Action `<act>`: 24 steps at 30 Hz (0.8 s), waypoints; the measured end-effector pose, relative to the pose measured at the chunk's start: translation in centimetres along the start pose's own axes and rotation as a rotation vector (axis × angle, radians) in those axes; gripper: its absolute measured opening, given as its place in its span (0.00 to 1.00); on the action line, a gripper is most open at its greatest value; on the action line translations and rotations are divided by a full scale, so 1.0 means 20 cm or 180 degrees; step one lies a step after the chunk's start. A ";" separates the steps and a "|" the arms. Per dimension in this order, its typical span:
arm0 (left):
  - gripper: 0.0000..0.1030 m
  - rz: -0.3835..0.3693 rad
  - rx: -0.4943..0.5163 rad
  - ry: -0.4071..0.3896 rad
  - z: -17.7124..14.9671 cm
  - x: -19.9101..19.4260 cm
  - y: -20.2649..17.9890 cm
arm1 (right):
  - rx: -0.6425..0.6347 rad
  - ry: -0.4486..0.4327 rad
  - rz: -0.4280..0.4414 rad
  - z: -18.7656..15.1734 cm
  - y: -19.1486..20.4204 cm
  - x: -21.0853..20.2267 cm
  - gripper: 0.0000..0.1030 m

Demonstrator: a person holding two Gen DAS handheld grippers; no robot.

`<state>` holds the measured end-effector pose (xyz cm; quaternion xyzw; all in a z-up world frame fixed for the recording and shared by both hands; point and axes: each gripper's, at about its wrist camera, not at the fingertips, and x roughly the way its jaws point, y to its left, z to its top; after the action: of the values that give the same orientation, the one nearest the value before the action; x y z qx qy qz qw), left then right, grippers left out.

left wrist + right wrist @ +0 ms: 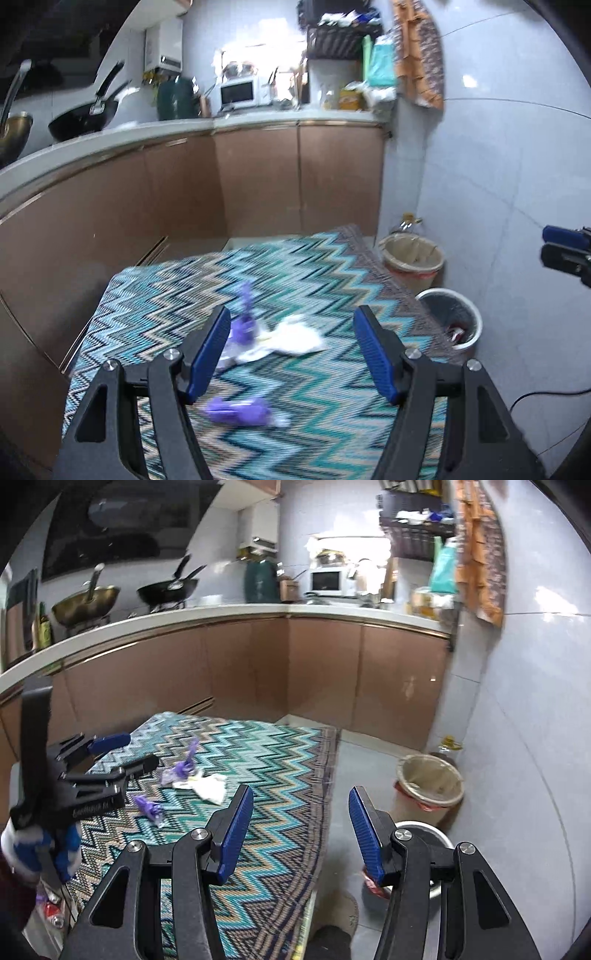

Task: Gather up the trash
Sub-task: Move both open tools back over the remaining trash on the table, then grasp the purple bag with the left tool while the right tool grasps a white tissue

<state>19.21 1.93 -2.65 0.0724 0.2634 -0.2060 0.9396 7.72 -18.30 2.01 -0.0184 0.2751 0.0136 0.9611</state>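
Note:
On the zigzag-patterned table [295, 424] [280, 775] lie a crumpled white tissue [291, 338] [212, 788], a purple wrapper [243, 325] [181, 770] beside it, and a second purple wrapper [238, 410] [149, 808] nearer. My left gripper [291, 354] is open and empty, hovering above the table with the tissue between its fingers in view. It also shows in the right wrist view [122, 753]. My right gripper [301, 834] is open and empty over the table's right edge, above a white bin [452, 317] [424, 834].
A beige bin [412, 260] [430, 786] with a liner stands on the floor by the wall, beyond the white bin. Brown cabinets [258, 672] and a counter with pans and a microwave lie behind the table. A tiled wall is at right.

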 end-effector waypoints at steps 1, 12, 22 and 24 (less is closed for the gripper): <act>0.65 -0.0003 0.0015 0.0055 -0.01 0.03 0.06 | -0.0022 0.0030 0.0048 0.01 0.02 0.04 0.52; 0.65 -0.0463 0.0237 0.0604 -0.10 0.48 0.26 | -0.0129 0.0531 0.0541 0.01 0.22 0.64 0.52; 0.53 -0.0634 0.0284 0.0892 -0.15 0.79 0.30 | -0.0213 0.0903 0.0850 -0.02 0.33 1.02 0.52; 0.46 -0.0643 0.0263 0.0951 -0.16 0.83 0.32 | -0.0234 0.0961 0.0958 -0.03 0.37 1.08 0.52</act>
<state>33.29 2.72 -13.97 0.1139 0.3972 -0.2968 0.8609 25.45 -10.58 -10.11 -0.0140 0.4150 0.1640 0.8948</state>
